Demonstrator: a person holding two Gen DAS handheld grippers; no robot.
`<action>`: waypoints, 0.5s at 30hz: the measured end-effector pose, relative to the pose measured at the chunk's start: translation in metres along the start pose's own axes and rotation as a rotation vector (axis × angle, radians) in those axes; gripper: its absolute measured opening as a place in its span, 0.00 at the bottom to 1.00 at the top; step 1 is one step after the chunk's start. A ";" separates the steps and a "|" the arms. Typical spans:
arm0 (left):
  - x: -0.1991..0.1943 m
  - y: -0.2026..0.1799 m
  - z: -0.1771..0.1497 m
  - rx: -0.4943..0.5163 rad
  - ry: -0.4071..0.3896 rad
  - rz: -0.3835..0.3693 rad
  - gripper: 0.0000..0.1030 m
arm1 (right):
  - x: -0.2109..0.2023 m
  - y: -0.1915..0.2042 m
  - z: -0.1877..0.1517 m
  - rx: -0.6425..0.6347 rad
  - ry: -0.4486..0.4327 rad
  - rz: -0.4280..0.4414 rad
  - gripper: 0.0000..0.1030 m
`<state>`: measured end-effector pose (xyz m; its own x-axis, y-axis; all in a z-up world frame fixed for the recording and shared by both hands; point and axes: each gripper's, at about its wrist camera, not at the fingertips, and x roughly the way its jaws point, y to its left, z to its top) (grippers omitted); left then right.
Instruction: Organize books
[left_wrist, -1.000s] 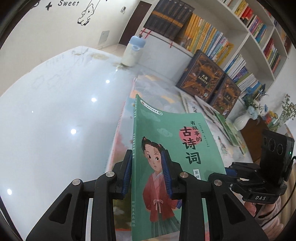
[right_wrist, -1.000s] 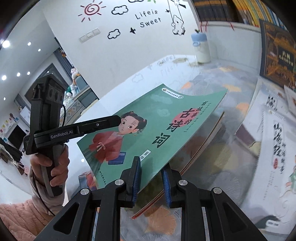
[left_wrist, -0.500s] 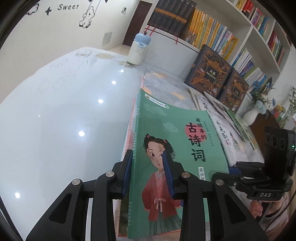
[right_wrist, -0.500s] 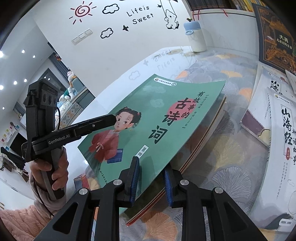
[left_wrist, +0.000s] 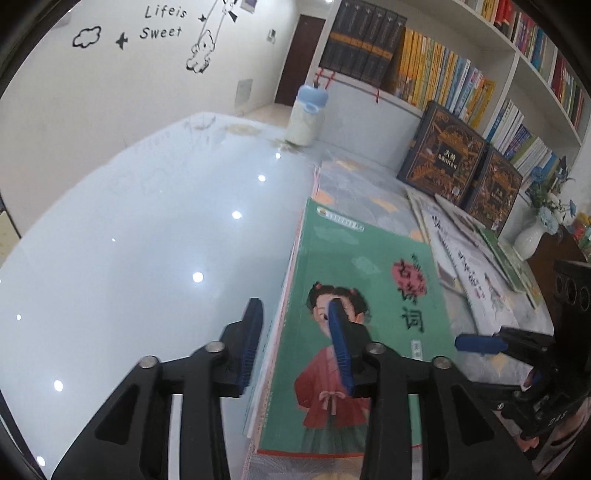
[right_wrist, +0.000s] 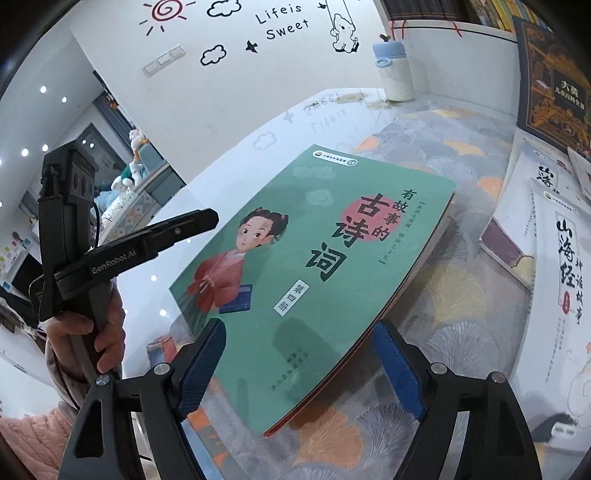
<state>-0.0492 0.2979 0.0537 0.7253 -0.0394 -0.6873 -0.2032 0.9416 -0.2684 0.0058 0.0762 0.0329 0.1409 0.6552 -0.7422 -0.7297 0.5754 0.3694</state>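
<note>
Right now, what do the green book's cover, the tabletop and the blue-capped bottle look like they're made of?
Green book: thin paper cover with a matte-to-satin finish; it curves and shows slim page edges.
Tabletop: hard, glossy white surface, perhaps glass or lacquer; it mirrors ceiling lights and the wall lettering.
Bottle: probably plastic, with a pale speckled body and smooth light-blue cap, though too small and far to be sure.

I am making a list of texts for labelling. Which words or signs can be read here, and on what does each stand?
"Life is Sweet": wall.
"有故事的古诗词", "第四册": green book.
"山海经 神话故事": white book.
"GenRobot.AI": left gripper.
"大英", with a smaller line below: dark box.
Spines on the shelf: too small to read.
</note>
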 end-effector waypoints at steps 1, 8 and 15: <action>-0.004 -0.003 0.002 -0.001 -0.007 -0.006 0.35 | -0.002 0.000 0.000 -0.002 -0.005 0.002 0.78; -0.014 -0.045 0.007 0.063 -0.019 -0.037 0.35 | -0.041 -0.024 -0.006 0.027 -0.076 -0.010 0.78; 0.006 -0.119 0.009 0.143 0.016 -0.117 0.35 | -0.096 -0.087 -0.030 0.152 -0.155 -0.063 0.78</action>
<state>-0.0144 0.1890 0.0875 0.7276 -0.1555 -0.6681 -0.0221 0.9681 -0.2494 0.0359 -0.0516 0.0548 0.2925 0.6761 -0.6763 -0.6086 0.6771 0.4137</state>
